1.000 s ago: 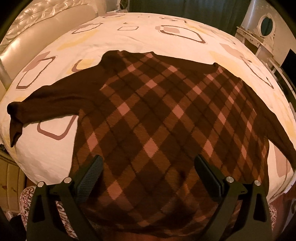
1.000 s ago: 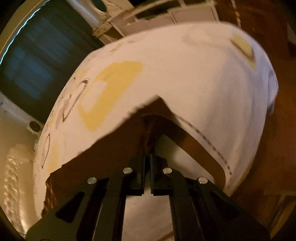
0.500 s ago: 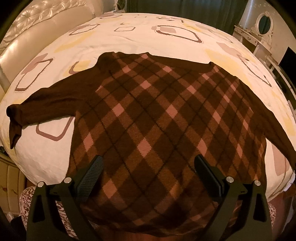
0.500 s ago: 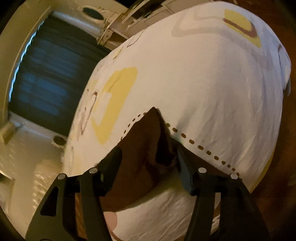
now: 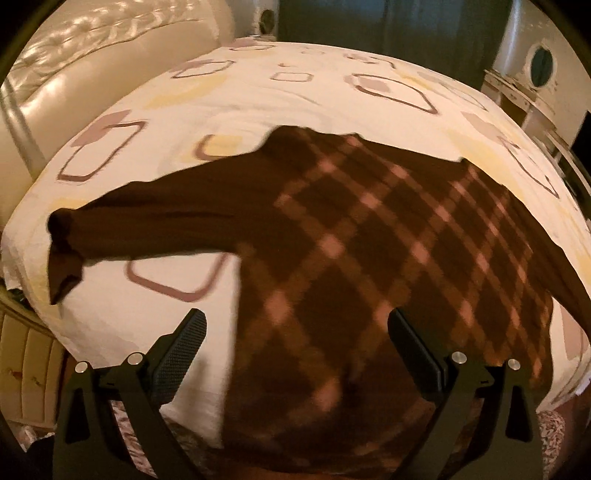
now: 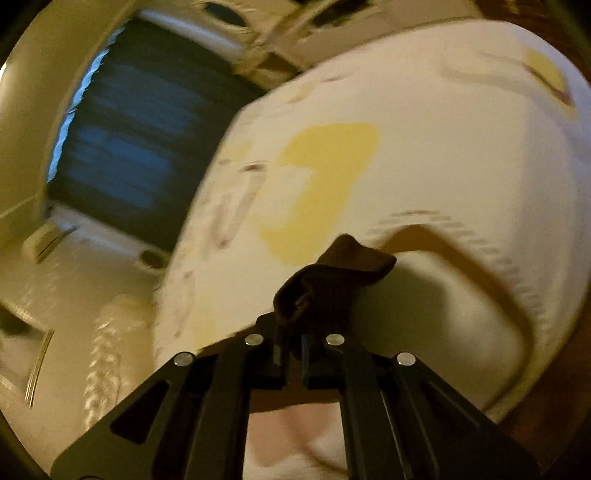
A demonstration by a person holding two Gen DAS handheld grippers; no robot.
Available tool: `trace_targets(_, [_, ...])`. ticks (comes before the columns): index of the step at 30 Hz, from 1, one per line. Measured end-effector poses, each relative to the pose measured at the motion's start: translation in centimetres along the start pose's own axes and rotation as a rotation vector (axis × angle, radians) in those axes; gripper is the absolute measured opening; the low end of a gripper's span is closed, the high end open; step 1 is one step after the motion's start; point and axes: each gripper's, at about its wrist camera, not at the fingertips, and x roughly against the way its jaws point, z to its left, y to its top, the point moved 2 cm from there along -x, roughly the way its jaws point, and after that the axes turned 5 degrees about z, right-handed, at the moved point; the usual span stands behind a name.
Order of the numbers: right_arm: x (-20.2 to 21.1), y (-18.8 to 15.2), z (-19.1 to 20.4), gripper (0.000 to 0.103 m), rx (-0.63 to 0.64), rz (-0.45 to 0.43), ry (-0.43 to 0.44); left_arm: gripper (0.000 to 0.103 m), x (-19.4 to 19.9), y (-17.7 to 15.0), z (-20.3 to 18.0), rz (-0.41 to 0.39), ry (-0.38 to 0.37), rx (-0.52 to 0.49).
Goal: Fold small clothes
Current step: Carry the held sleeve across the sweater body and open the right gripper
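Observation:
A brown argyle sweater (image 5: 369, 258) lies spread flat on the bed, its left sleeve (image 5: 147, 221) stretched toward the bed's left edge with the cuff hanging over. My left gripper (image 5: 295, 354) is open and empty, hovering above the sweater's lower left hem. In the right wrist view my right gripper (image 6: 291, 354) is shut on the dark brown cuff of the right sleeve (image 6: 332, 280), bunched up and lifted above the sheet.
The bed (image 5: 295, 92) has a white sheet with pink and yellow rounded squares. A cream tufted headboard (image 5: 74, 74) is at the far left, dark curtains (image 5: 388, 33) behind, a white dresser (image 5: 535, 92) at the right. The bed's corner (image 6: 517, 332) drops to a wooden floor.
My right gripper opened over the sleeve cuff, then shut on it and lifted it. My left gripper shifted left, from over the sweater's middle hem to its left edge.

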Motion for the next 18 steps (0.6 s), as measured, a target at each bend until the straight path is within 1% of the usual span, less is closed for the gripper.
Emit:
trace_targets(2, [-0.7,-0.5,4.0,0.004,0.063,0.017,0.053,0.098,0.1,0.0,2.0,-0.006,-0.005,0.031])
trace_targets(4, [-2.3,-1.1,8.5,0.004,0.123,0.039,0.103,0.098,0.1,0.0,3.5,-0.001,0.002,0.056])
trace_targets(5, [-3.1,-2.5,11.3,0.004,0.168,0.058,0.133,0.098,0.0,-0.1,4.4,0.005,-0.001,0.068])
trace_targets(7, [-4.1,-4.7,15.2,0.004,0.234,0.090,0.174,0.098,0.0,-0.4,5.5,0.010,-0.010,0.081])
trace_targets(9, [-5.9,-7.4,19.7,0.004,0.314,0.134,0.205,0.098,0.1,-0.7,6.8,0.003,-0.005,0.083])
trace_targets(11, [-8.8,-11.1,24.0,0.004,0.405,0.195,0.234,0.098,0.4,-1.1,7.6,-0.009,-0.003,0.069])
trace_targets(12, [-10.1,-12.3,25.6,0.004,0.434,0.220,0.240,0.098,0.5,-1.2,7.9,-0.013,-0.004,0.067])
trace_targets(13, [-10.7,-14.4,26.8,0.004,0.469,0.251,0.246,0.098,0.6,-1.3,8.2,-0.015,-0.008,0.067])
trace_targets(16, [-15.2,-21.7,31.4,0.004,0.595,0.365,0.255,0.098,0.6,-1.5,9.4,-0.012,-0.033,0.090])
trace_targets(18, [-16.3,-26.0,33.3,0.004,0.639,0.428,0.261,0.098,0.4,-1.7,10.2,-0.009,-0.046,0.102])
